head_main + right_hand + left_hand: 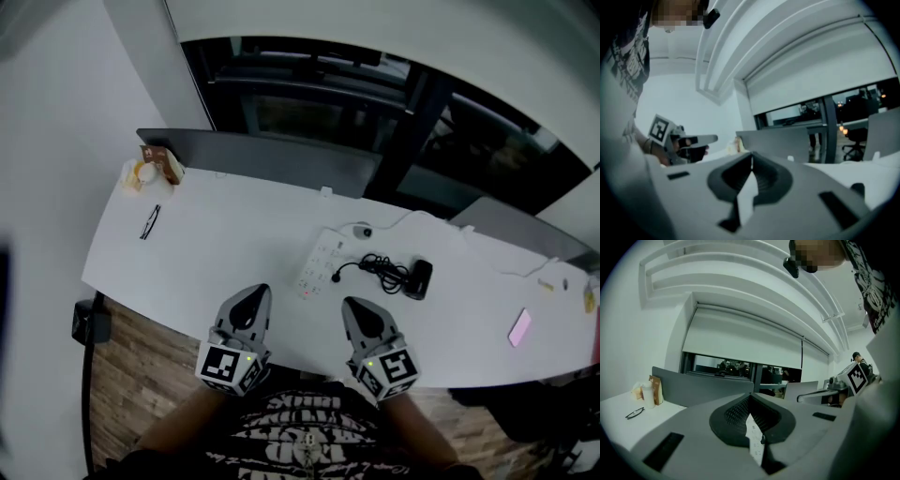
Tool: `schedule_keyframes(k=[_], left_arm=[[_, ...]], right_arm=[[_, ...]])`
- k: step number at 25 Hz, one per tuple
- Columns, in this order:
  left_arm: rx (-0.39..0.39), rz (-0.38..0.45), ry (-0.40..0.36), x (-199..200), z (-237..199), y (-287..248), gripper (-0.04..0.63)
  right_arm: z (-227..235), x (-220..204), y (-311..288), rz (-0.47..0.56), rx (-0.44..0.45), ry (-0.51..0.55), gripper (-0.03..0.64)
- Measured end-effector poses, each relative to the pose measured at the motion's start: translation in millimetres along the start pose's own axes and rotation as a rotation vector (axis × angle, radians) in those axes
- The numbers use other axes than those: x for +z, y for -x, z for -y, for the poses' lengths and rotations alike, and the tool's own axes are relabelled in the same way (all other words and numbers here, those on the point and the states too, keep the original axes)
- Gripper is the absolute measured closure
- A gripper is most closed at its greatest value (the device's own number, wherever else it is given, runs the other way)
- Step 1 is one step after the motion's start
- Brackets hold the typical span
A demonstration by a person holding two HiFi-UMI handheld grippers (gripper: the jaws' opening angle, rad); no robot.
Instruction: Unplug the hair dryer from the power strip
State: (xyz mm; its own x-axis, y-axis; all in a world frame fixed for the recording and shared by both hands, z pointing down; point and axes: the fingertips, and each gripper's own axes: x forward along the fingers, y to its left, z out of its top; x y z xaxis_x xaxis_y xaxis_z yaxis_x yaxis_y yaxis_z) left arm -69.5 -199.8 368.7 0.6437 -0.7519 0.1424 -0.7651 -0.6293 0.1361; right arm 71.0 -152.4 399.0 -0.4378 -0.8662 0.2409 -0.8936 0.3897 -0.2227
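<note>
A white power strip (322, 262) lies on the white desk (234, 244), a black plug (338, 275) seated in its near right side. The coiled black cord (382, 271) runs to the small black hair dryer (418, 278) lying to the right. My left gripper (253, 298) hovers at the desk's near edge, left of the strip, jaws together and empty. My right gripper (359, 312) hangs beside it, below the plug, also shut with nothing held. In the left gripper view the closed tips (750, 397) frame a sliver of the power strip (755, 440). The right gripper view shows its tips (751, 157) meeting.
Glasses (150, 222) and a snack bag with a cup (155, 169) sit at the far left of the desk. A pink phone (519, 327) lies at the right. A grey partition (262, 159) lines the back edge. A white cable (389, 225) trails behind the strip.
</note>
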Motion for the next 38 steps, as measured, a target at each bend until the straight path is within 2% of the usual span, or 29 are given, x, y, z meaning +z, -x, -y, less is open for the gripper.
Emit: schedule_keyframes(k=[3,6,10,12,15,18,25,27,30,31,32,33,34,38], left_arm=[[-0.049,-0.014,0.03,-14.4,-14.1,-18.5,0.569],[-0.112,-0.052,0.052,-44.4,-26.2,-42.5,0.569],[-0.268,-0.104,0.074,-74.5,-12.7,-70.6,0.569],[-0.302,-0.099,0.053,-86.0,-12.3,-88.4,0.569],[-0.275,-0.099,0.049,-108.5,-23.8,-110.0,0.569],[-0.244,-0.123,0.059,-128.3,-27.4,-123.1,0.569],[-0.214,-0.236,-0.005,-163.7,-8.9,-142.9,0.569],[-0.196,-0.288,-0.008,-177.4,-8.9,-145.2,0.569],[-0.164,-0.321,-0.036,-186.4,-11.4,-146.8,0.569],[-0.153,-0.324,-0.039,-187.4,-12.1,-146.1,0.569],[-0.142,-0.328,-0.035,-188.6,-12.5,-145.0,0.569],[-0.132,-0.333,-0.025,-190.4,-12.5,-144.0,0.569],[-0.126,-0.338,-0.014,-192.7,-12.0,-143.8,0.569],[-0.163,-0.341,-0.031,-202.2,-0.3,-152.9,0.569]], right_arm=[[7.8,-13.1,-14.2,-0.084,-0.063,0.004,0.584],[24.9,-25.4,-27.2,-0.119,-0.136,0.019,0.584],[42.9,-34.2,-34.7,-0.164,-0.221,0.033,0.584],[53.1,-45.8,-42.1,-0.19,-0.231,0.064,0.584],[64.5,-72.3,-51.3,-0.227,-0.23,0.076,0.584],[79.7,-102.7,-62.3,-0.258,-0.233,0.04,0.584],[115.7,-178.4,-91.5,-0.364,-0.191,-0.046,0.581],[123.5,-187.3,-97.4,-0.358,-0.179,-0.065,0.581],[127.4,-197.7,-104.8,-0.357,-0.139,-0.093,0.577],[126.4,-202.3,-107.1,-0.369,-0.115,-0.1,0.557],[124.6,-207.1,-109.3,-0.385,-0.088,-0.108,0.494],[122.5,-210.8,-111.4,-0.398,-0.062,-0.115,0.465],[120.9,-212.4,-113.8,-0.405,-0.041,-0.12,0.465],[123.9,-211.6,-122.4,-0.432,-0.031,-0.1,0.465]])
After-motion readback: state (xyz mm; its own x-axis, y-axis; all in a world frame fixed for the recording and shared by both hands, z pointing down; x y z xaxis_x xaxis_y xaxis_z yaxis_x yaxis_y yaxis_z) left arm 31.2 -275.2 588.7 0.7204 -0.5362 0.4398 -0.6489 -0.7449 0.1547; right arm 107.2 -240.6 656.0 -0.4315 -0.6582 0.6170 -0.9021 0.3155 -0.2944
